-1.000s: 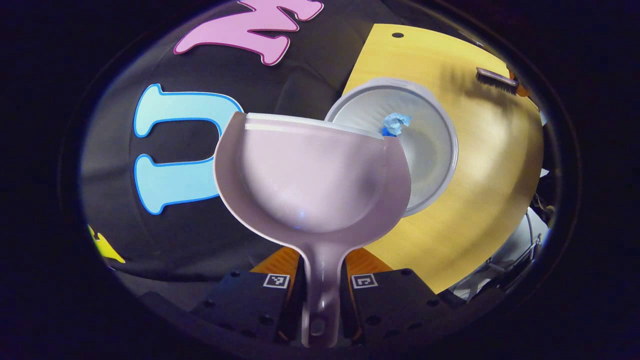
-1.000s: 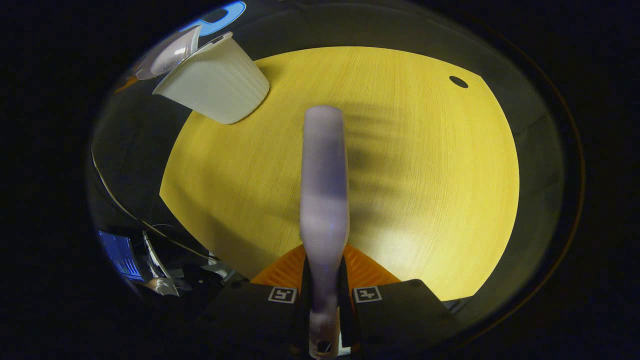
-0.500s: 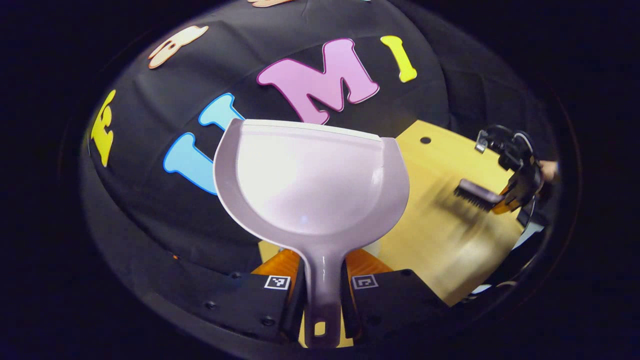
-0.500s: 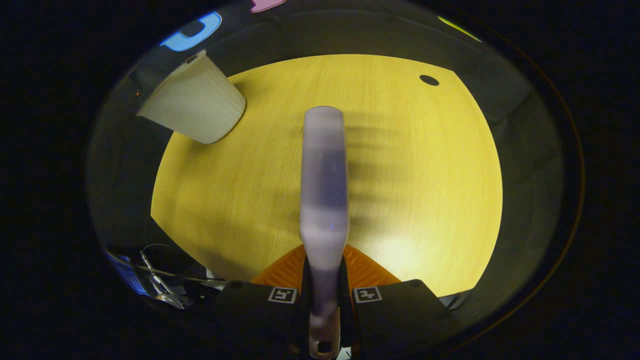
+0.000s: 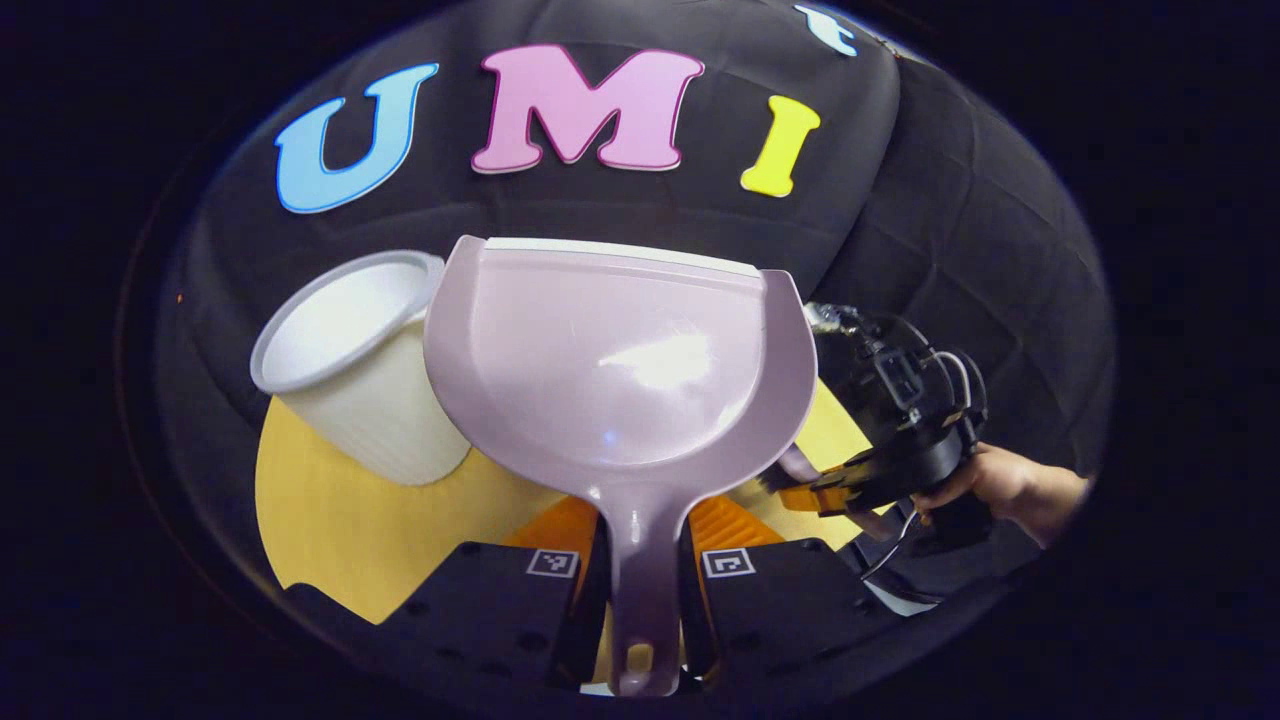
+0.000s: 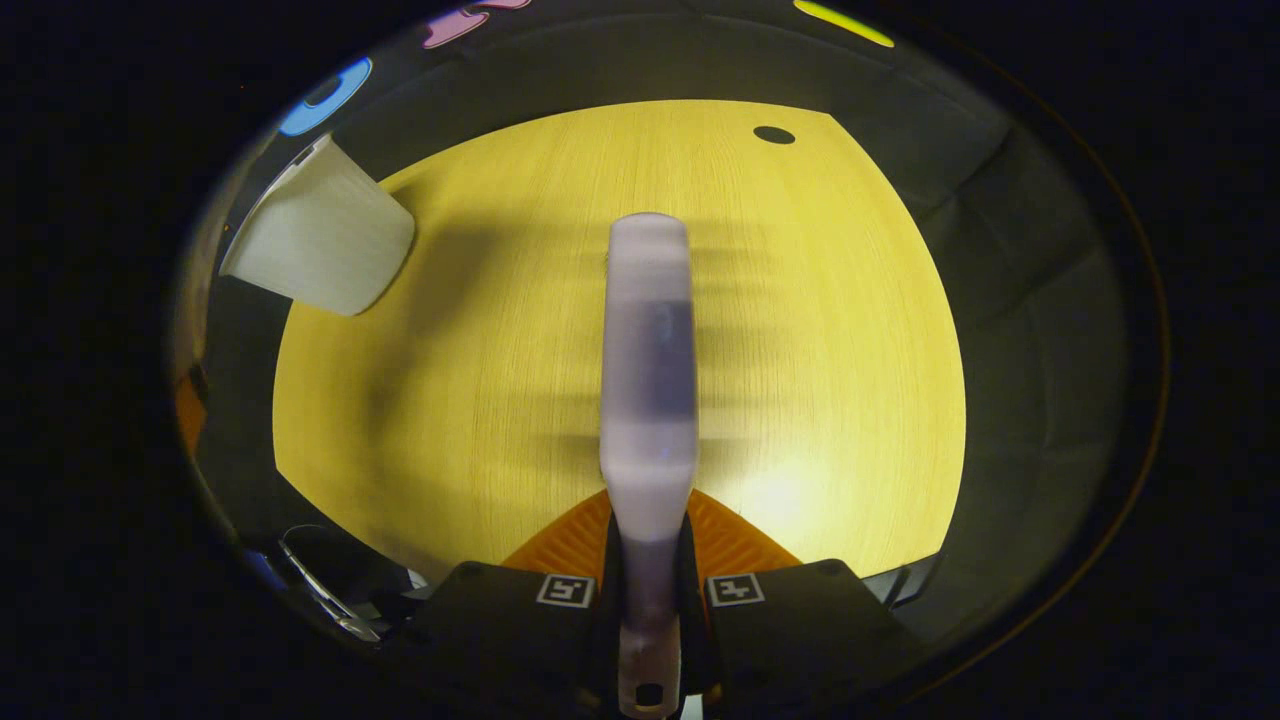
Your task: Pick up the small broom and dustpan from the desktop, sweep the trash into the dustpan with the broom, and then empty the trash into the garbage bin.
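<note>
1. Left gripper fingers pinch the dustpan handle, pan raised beside the garbage bin
2. Right gripper fingers pinch the broom above the counter
3. Risk: a swinging pan could tip the light bin

My dustpan fills the space ahead, garbage bin just beside its left edge. Under my broom, the desktop lies wide open; the bin stands well off at the far left corner.

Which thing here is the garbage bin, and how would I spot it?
Start at the yellow wooden table. At its far left corner stands the garbage bin, just left of the dustpan. It is a white, ribbed, cup-shaped tub, the only open-topped container there.
</note>
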Motion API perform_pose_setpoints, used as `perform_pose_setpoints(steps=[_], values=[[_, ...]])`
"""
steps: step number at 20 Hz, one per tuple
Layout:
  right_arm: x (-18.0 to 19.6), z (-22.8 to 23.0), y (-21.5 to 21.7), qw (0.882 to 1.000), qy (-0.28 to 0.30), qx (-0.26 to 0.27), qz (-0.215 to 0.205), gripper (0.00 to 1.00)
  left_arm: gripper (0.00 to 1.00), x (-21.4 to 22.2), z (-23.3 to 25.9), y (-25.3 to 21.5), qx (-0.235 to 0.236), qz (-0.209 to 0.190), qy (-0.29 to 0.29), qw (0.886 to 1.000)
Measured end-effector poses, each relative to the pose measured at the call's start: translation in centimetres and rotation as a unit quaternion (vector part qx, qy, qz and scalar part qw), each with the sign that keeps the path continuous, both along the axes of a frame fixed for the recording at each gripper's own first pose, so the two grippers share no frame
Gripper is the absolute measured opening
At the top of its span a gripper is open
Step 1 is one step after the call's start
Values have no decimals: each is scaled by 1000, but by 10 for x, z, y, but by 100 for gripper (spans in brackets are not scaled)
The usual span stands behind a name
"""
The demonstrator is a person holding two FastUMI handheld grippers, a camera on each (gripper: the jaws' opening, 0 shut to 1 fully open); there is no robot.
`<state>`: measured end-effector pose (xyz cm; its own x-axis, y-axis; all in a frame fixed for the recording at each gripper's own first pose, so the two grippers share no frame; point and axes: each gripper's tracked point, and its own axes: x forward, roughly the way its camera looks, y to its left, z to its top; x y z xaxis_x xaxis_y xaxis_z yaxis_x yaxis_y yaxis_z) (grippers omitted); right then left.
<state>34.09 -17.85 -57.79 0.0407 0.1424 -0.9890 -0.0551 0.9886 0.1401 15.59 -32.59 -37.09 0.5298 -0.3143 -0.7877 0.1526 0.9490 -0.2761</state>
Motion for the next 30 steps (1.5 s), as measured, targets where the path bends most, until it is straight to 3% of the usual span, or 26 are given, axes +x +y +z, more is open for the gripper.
perform_pose_setpoints(steps=[2, 7, 12, 16, 22, 29, 30], values=[[-2, -7, 1, 1000, 9, -8, 19, 27, 29, -10, -22, -5, 0, 3, 41, 999], [2, -17, 5, 998, 38, -10, 52, 27, 29, -30, -52, -21, -24, 64, 128, 989], [4, -18, -3, 996, 41, -24, 73, 27, 29, -38, -55, -20, -9, 80, 177, 981], [7, -34, -8, 995, 51, -42, 71, 27, 29, -33, -49, -19, -28, 104, 193, 975], [10, -38, -4, 995, 53, -49, 70, 27, 30, -36, -48, -18, -25, 97, 215, 971], [7, -37, 3, 995, 56, -41, 67, 31, 31, -34, -42, -24, -33, 71, 205, 976], [6, -35, 3, 995, 56, -40, 67, 41, 47, -33, -38, -27, -39, 66, 202, 976]])
